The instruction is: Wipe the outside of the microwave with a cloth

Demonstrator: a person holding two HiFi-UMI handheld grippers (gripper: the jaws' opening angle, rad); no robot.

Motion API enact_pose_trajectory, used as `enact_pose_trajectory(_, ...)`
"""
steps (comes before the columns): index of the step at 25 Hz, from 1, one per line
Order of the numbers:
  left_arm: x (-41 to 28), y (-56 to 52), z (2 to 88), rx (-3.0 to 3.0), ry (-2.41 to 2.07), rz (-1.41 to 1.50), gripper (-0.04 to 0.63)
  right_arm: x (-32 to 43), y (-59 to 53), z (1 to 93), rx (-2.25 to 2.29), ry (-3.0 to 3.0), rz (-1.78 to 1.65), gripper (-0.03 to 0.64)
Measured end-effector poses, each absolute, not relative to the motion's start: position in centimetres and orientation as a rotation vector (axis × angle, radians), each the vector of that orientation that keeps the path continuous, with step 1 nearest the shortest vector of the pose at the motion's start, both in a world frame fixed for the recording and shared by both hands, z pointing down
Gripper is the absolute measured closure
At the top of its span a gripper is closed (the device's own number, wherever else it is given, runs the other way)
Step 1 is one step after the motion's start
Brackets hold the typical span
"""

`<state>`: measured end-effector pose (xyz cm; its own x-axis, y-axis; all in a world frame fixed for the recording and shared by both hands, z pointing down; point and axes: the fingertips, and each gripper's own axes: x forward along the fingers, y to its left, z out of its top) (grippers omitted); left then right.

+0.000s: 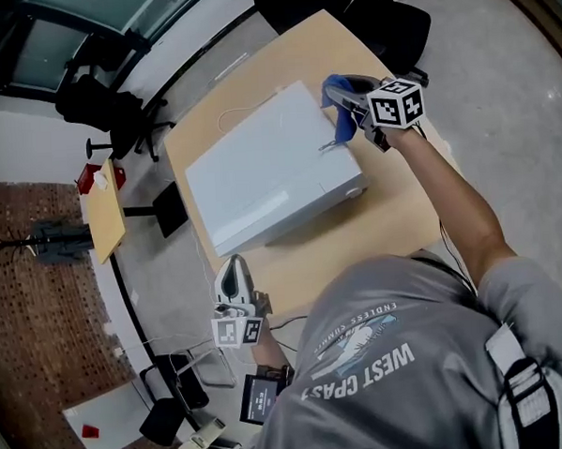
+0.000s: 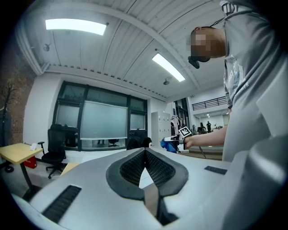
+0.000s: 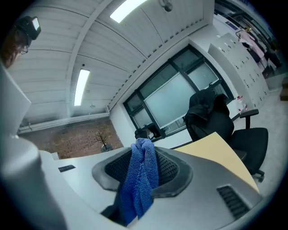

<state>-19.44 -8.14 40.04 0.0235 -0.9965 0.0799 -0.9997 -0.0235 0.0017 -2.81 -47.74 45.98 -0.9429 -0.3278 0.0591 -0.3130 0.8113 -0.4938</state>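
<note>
The white microwave point(image 1: 269, 173) lies on a light wooden table point(image 1: 393, 213) in the head view. Over its far right corner my right gripper point(image 1: 334, 87) is shut on a blue cloth point(image 1: 343, 122), which hangs down against the microwave's top edge. In the right gripper view the cloth point(image 3: 141, 175) is bunched between the mesh pads and droops over them, with the table point(image 3: 220, 155) ahead. My left gripper point(image 1: 232, 266) hangs off the table's near left edge, away from the microwave. Its jaws point(image 2: 145, 151) are shut with nothing between them. The left gripper view also catches the blue cloth point(image 2: 168, 144) far off.
Black office chairs point(image 1: 383, 16) stand beyond the table's far end, and another chair point(image 1: 96, 102) by the windows. A small wooden desk point(image 1: 104, 209) is at the left. A thin cable point(image 1: 242, 113) lies on the table behind the microwave. A power strip point(image 1: 203, 441) sits on the floor.
</note>
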Motion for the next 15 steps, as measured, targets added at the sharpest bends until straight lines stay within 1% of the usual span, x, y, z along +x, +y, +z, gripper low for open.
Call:
enact_pose_trajectory(9, -17.4, -9.8, 42.1, 2.129, -2.174, 0.108, 0.572, -5.0, -47.1, 50.2, -0.387, 2.934, -0.958, 0.472)
enact_pose_trajectory(15, -17.5, -10.5, 42.7, 2.098, -2.159, 0.128, 0.572, -4.8, -47.4, 53.3, -0.508, 2.814, -1.039, 0.472)
